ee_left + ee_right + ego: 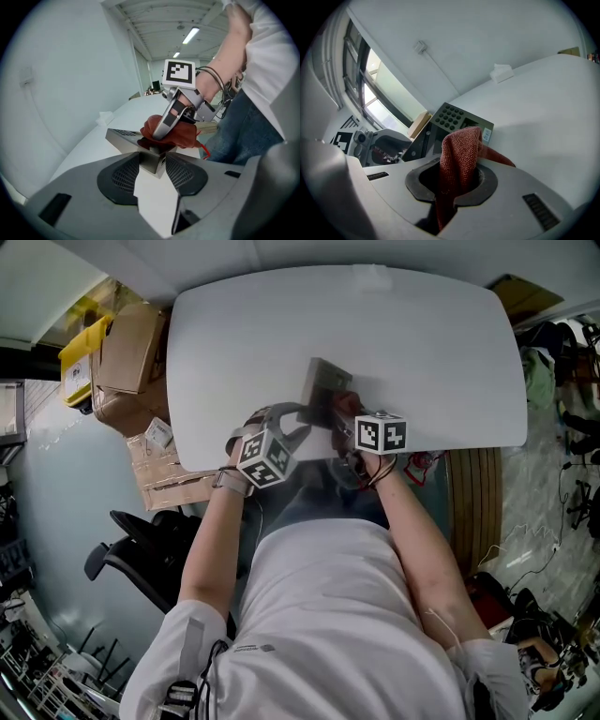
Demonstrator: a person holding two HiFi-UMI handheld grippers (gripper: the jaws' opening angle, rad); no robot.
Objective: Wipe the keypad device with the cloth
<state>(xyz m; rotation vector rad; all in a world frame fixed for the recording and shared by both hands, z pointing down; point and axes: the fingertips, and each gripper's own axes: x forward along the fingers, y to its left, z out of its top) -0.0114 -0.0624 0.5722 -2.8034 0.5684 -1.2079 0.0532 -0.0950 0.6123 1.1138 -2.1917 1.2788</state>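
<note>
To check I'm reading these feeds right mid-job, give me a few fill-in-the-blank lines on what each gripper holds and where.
1. The right gripper is shut on a ___ cloth.
2. The left gripper clamps a corner of the ___ device.
3. Beneath them is a ___ table.
Missing words: red; keypad; white.

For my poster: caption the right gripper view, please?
Right gripper clamps a red cloth, with the keypad device just ahead.
</note>
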